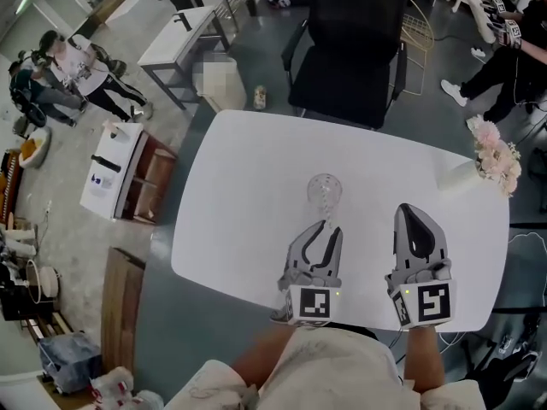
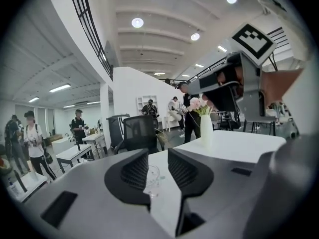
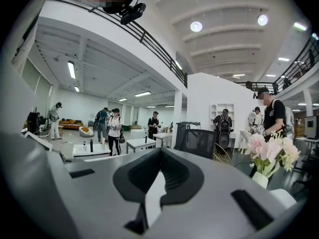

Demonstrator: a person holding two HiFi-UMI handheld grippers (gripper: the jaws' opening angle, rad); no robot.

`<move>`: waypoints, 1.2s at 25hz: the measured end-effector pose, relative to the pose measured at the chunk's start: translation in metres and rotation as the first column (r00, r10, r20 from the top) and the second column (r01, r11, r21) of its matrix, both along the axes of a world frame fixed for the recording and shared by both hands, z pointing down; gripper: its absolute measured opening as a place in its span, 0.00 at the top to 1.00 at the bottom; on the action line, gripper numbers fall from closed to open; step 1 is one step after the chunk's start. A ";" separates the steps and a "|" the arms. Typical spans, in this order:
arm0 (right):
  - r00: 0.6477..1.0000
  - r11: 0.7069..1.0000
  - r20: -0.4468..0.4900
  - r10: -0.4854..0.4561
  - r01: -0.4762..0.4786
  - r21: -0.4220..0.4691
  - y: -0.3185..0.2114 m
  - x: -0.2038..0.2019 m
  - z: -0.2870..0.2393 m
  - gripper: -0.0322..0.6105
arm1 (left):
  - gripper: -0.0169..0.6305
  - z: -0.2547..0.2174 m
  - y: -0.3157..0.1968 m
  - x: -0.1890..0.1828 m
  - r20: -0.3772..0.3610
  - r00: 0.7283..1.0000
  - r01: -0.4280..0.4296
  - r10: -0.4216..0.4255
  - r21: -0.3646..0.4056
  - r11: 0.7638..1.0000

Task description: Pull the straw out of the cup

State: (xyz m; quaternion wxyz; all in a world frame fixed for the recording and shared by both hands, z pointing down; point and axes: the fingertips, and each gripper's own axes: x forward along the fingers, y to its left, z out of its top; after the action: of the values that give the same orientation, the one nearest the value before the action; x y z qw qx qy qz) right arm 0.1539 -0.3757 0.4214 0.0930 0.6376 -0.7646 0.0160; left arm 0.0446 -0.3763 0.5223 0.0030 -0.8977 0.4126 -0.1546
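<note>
Left gripper (image 1: 328, 227) just short of cup (image 1: 325, 193)

White table (image 1: 256, 195) with clear cup (image 1: 325, 192), seemingly glass, and flower vase (image 1: 458, 178).

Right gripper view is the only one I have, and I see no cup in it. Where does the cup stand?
Observer: The head view shows a clear cup near the middle of the white table, to the left of the right gripper.
Operator: Does the left gripper hold it?
Observer: No. The left gripper is just short of the cup, with its jaws apart and nothing gripped.
Operator: Is it lined up with the cup?
Observer: Yes. In the left gripper view the cup shows in the gap between the jaws. I cannot make out a straw in any view.
</note>
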 end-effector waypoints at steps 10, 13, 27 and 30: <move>1.000 0.998 -0.016 0.020 -0.021 -0.063 -0.025 0.000 0.023 0.95 | 0.76 0.054 -0.020 0.006 0.066 0.998 -0.020 0.024 -0.063 0.998; 1.000 0.997 -0.021 0.023 -0.024 -0.071 -0.031 0.000 0.025 0.95 | 0.76 0.063 -0.025 0.008 0.074 0.997 -0.016 0.022 -0.081 0.997; 1.000 0.997 -0.022 0.020 -0.022 -0.080 -0.045 -0.001 0.031 0.95 | 0.80 0.079 -0.035 0.006 0.091 0.996 0.020 -0.009 -0.122 0.992; 1.000 0.997 -0.023 0.021 -0.022 -0.078 -0.045 -0.001 0.031 0.95 | 0.83 0.079 -0.036 0.004 0.093 0.996 0.027 -0.016 -0.121 0.992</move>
State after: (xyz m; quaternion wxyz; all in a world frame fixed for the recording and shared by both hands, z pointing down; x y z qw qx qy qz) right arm 0.1528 -0.4203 0.4521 0.1263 0.6417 -0.7554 0.0401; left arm 0.0487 -0.4125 0.6017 -0.0348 -0.8835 0.4116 -0.2208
